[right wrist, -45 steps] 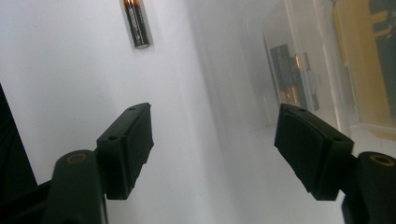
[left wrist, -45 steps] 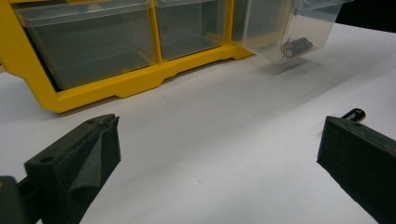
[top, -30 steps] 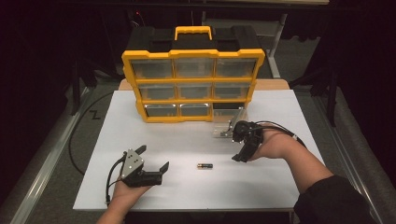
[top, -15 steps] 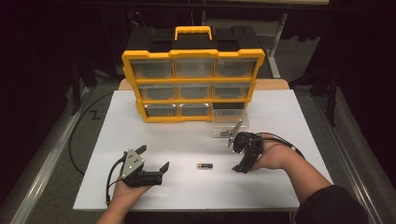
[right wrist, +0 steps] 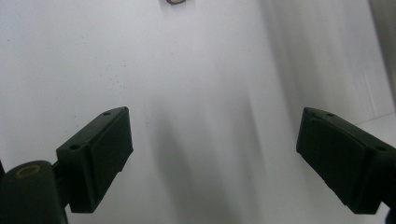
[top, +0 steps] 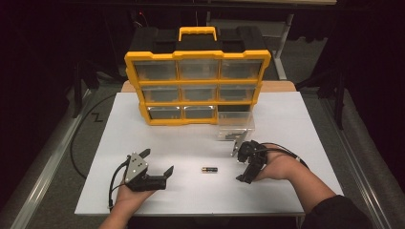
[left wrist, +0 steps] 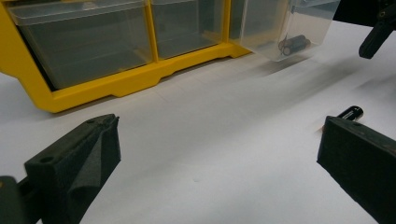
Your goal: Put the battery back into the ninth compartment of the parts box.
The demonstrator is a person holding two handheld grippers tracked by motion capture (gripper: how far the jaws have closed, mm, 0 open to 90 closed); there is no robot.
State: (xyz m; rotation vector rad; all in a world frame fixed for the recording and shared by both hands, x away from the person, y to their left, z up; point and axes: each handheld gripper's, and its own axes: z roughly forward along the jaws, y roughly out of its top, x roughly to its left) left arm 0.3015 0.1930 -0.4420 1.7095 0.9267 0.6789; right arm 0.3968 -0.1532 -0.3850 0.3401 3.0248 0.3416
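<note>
A small black battery [top: 209, 169] lies on the white table [top: 191, 143] between my two grippers; its tip also peeks past a jaw in the left gripper view [left wrist: 351, 112]. My left gripper [top: 157, 161] rests open to the battery's left, jaws wide and empty [left wrist: 215, 154]. To the battery's right is my right gripper [top: 237, 164], low over the table and pointing toward it. Its jaws have just been opening and nothing is between them [right wrist: 215, 149]. One clear drawer [top: 234, 125] is pulled out of the yellow organizer [top: 197, 88], with batteries [left wrist: 294, 44] inside.
The organizer stands upright at the back of the table, its other clear drawers pushed in. A black cable [top: 86, 138] runs off the table's left side. White table surface stretches between the organizer and the grippers.
My right hand has come down and toward the near edge, away from the pulled-out drawer, and its jaws stand wider. The left gripper and the battery have not moved.
</note>
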